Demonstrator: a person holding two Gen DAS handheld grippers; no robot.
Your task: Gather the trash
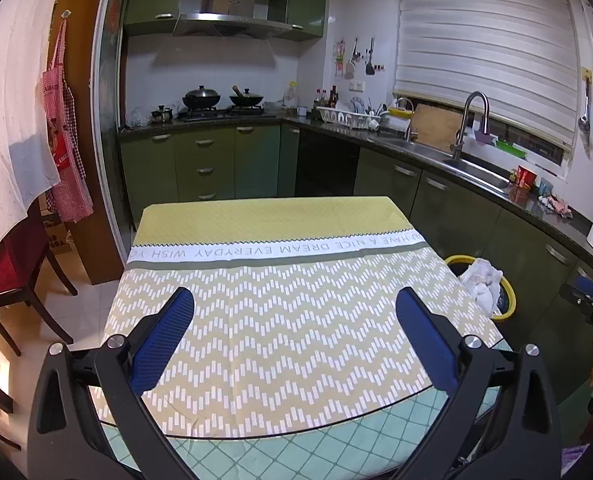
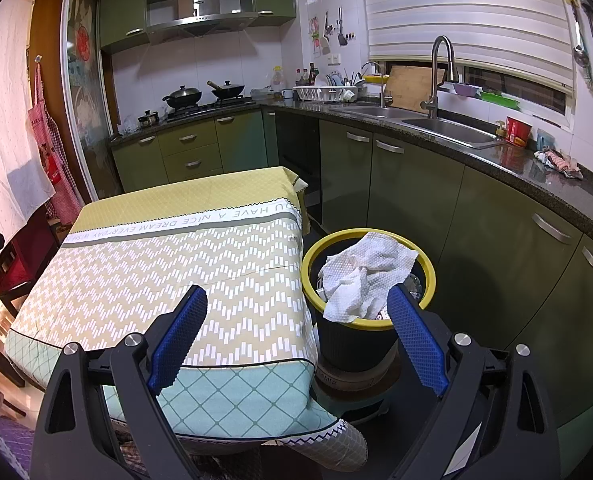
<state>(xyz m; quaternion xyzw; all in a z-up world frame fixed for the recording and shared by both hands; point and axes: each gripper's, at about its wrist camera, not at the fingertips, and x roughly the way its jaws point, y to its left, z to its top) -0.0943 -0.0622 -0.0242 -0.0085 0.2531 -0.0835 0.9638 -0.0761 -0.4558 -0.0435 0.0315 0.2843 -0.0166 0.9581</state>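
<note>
Desk cloth point(image 1: 280, 320): tan ground with white dashed chevrons at centre frame; plain yellow band beyond; white strip with grey lettering between; pale teal diamond grid at lower edge; bin point(image 2: 426, 280), centre right of right view: black body, yellow rim; paper towel point(image 2: 366, 276) white, dimpled; claw pads point(image 1: 424, 332) blue on black arms; cabinets point(image 2: 412, 196) olive green; apron point(image 1: 66, 152), left edge, red-and-white check.

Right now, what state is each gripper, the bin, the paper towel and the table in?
left gripper: open, empty, over the table.
right gripper: open, empty.
trash bin: upright beside the table, unlidded.
paper towel: crumpled, in the bin, draped over its rim.
table: covered with cloth.
</note>
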